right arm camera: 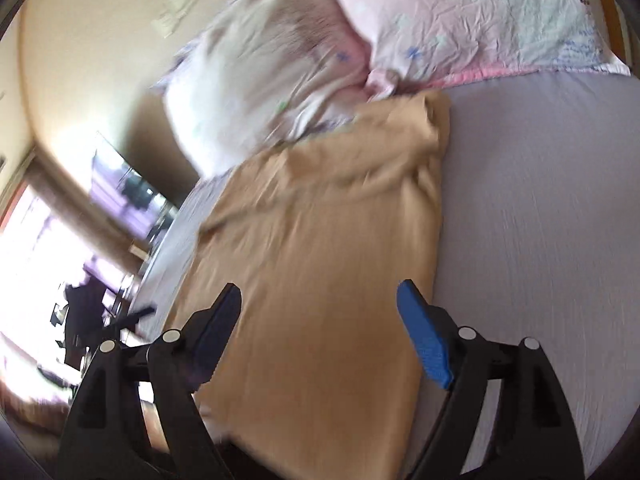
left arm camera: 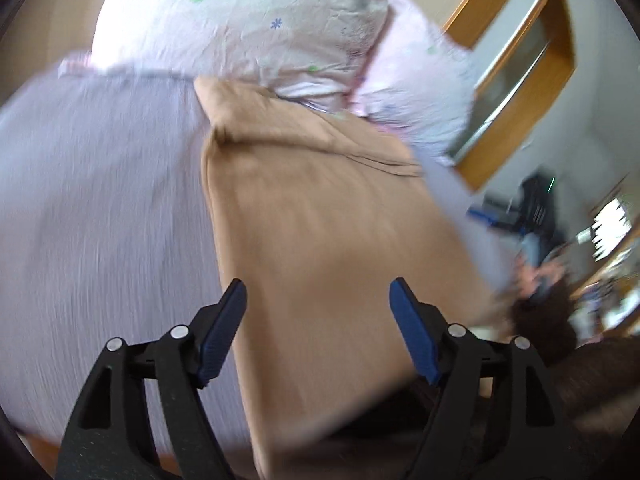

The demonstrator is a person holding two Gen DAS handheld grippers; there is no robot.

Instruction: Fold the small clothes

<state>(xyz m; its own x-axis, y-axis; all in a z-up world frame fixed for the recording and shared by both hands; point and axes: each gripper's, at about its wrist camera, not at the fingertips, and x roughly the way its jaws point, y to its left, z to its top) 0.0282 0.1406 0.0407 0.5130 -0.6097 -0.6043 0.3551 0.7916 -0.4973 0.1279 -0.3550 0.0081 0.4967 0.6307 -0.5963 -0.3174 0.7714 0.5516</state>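
With the left tool (left arm camera: 318,296) and right tool (right arm camera: 320,300) both spread wide and empty above the tan garment (right arm camera: 320,240) lying on the bed (right arm camera: 540,220), its bunched 12 o'clock end against the pillows (right arm camera: 460,20), a shallow pinch risks catching one layer only and skewing the fold.

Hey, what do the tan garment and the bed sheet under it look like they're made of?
Tan garment: soft matte knit, probably cotton jersey; it drapes in limp folds, though blur hides the weave. Lavender bed sheet: matte woven fabric, likely cotton, with fine crinkled streaks.
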